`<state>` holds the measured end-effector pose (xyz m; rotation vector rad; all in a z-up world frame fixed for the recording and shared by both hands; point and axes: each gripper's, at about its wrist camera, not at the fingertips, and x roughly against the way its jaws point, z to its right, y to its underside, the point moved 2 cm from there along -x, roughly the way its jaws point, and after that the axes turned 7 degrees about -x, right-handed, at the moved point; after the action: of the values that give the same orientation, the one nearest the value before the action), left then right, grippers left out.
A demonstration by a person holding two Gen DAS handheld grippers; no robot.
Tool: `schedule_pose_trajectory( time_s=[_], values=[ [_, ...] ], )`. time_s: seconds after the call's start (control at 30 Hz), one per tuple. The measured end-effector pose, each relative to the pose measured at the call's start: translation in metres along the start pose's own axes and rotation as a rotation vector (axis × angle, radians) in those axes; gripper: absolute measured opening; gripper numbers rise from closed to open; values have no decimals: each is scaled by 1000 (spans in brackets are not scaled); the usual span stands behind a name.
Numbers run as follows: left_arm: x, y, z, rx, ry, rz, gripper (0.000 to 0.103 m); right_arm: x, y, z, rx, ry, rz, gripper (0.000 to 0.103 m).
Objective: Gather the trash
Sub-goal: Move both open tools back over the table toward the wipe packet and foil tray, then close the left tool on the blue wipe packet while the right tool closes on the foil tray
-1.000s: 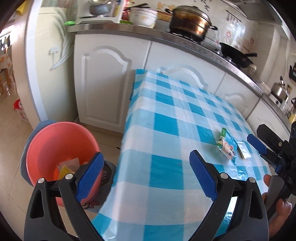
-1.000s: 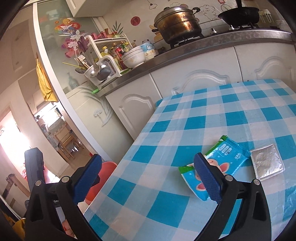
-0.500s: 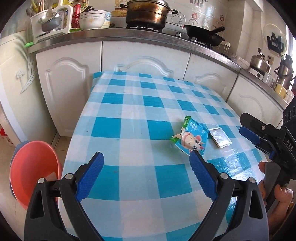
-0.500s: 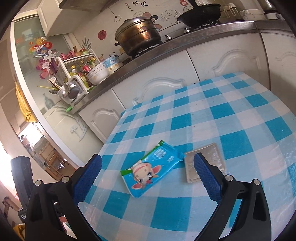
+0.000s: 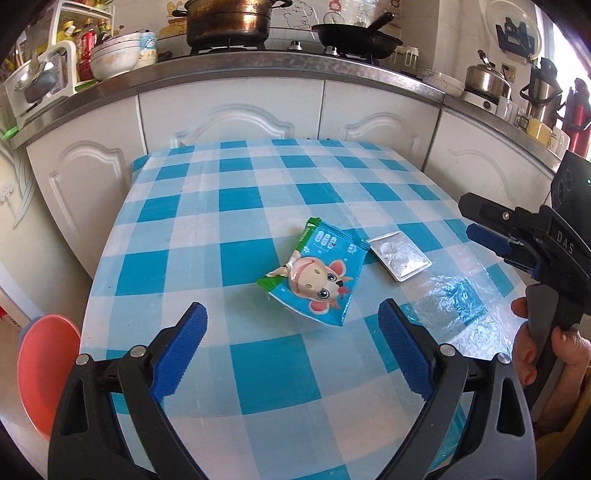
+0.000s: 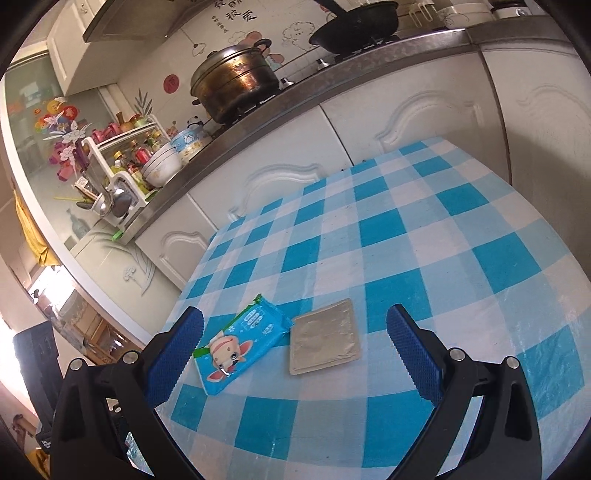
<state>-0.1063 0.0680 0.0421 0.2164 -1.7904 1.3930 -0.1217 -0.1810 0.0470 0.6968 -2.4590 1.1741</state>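
Both hand-held grippers — left [image 5: 291,345], right [image 6: 295,349] — are held apart, empty. The wrapper [image 5: 317,282] and foil [image 5: 400,256] lie flat on the surface [image 5: 240,199]; a flat sachet may be slid, not pinched.

A home kitchen.
A lidded pot [image 5: 226,20] and black wok [image 5: 356,37] sit on the stove above white cabinets [image 5: 229,110], bowls [image 5: 114,61] alongside.
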Motion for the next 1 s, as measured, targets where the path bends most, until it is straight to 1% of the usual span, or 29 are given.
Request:
schedule_pose_trajectory(
  time_s=[0.1,0.2,0.3,0.37,0.4,0.47,0.57,0.73,0.8,0.83,1.0],
  values=[
    [-8,-2,11,-50,20,-28,94,2,-6,14,-38,-3,2,98],
    [-16,-5,21,-118,34,-55,94,-1,-8,21,-61,-7,-26,98],
    [-23,-10,29,-173,40,-60,94,-10,-5,18,-30,12,-76,98],
    [-31,-14,30,-200,49,-77,94,-20,0,15,-10,22,-118,98],
    [-36,-17,28,-210,40,-89,94,-24,3,13,-1,24,-141,98],
    [-45,-21,24,-210,27,-102,94,-32,8,9,28,48,-173,98],
    [-57,-27,18,-205,33,-118,94,-37,12,2,65,62,-188,98],
    [-75,-30,18,-253,50,-149,94,-46,18,-4,107,84,-221,98],
    [-81,-31,19,-263,69,-158,94,-49,19,-6,117,83,-228,98],
    [-84,-32,20,-271,66,-158,94,-50,20,-7,121,83,-230,98],
    [-97,-32,18,-274,72,-168,94,-54,20,-9,161,127,-225,97]
  ],
)
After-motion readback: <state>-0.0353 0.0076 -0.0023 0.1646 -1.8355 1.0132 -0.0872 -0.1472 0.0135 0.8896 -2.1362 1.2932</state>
